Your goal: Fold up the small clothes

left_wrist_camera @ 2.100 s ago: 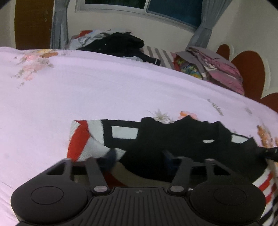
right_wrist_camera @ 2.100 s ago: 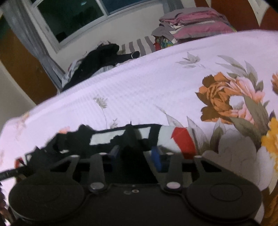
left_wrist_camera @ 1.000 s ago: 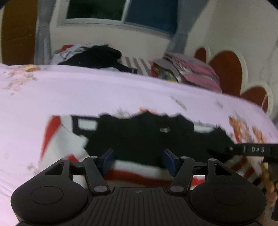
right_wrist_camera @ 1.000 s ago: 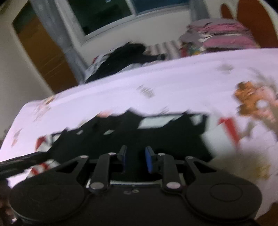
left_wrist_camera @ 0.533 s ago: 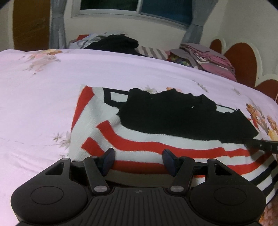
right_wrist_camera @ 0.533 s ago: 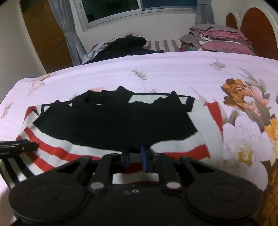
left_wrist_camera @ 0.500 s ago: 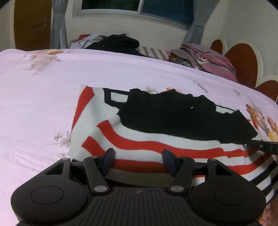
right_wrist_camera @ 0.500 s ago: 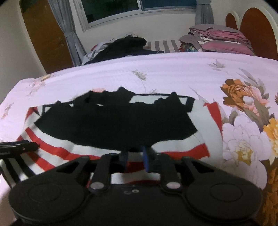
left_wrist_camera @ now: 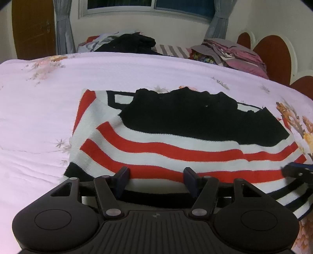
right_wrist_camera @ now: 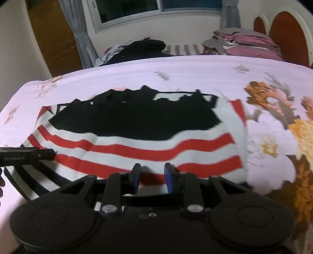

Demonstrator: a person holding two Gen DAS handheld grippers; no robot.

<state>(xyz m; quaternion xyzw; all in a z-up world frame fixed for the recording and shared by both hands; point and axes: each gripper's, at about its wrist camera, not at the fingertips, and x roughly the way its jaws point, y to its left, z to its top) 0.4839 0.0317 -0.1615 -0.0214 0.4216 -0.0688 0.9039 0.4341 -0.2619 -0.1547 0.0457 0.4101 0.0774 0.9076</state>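
A small knitted sweater (left_wrist_camera: 176,148), black on top with red and white stripes below, lies spread flat on the pink floral bedsheet (left_wrist_camera: 39,117). It also shows in the right wrist view (right_wrist_camera: 137,140). My left gripper (left_wrist_camera: 156,176) is open and empty over the sweater's near hem. My right gripper (right_wrist_camera: 152,173) is open and empty, its fingers parted just above the hem on the sweater's right side. The left gripper's tip (right_wrist_camera: 27,154) shows at the left edge of the right wrist view, and the right gripper's tip (left_wrist_camera: 297,170) at the right edge of the left wrist view.
A heap of dark loose clothes (left_wrist_camera: 129,43) lies at the bed's far side. A stack of folded pink and grey clothes (left_wrist_camera: 230,52) sits far right by the red headboard (left_wrist_camera: 273,56). A window (left_wrist_camera: 148,5) and a brown door (left_wrist_camera: 33,29) are behind.
Both grippers carried the sweater's hem back toward me, unfolding the striped part flat. The left opened first. The right gripper has just opened and let go of the hem.
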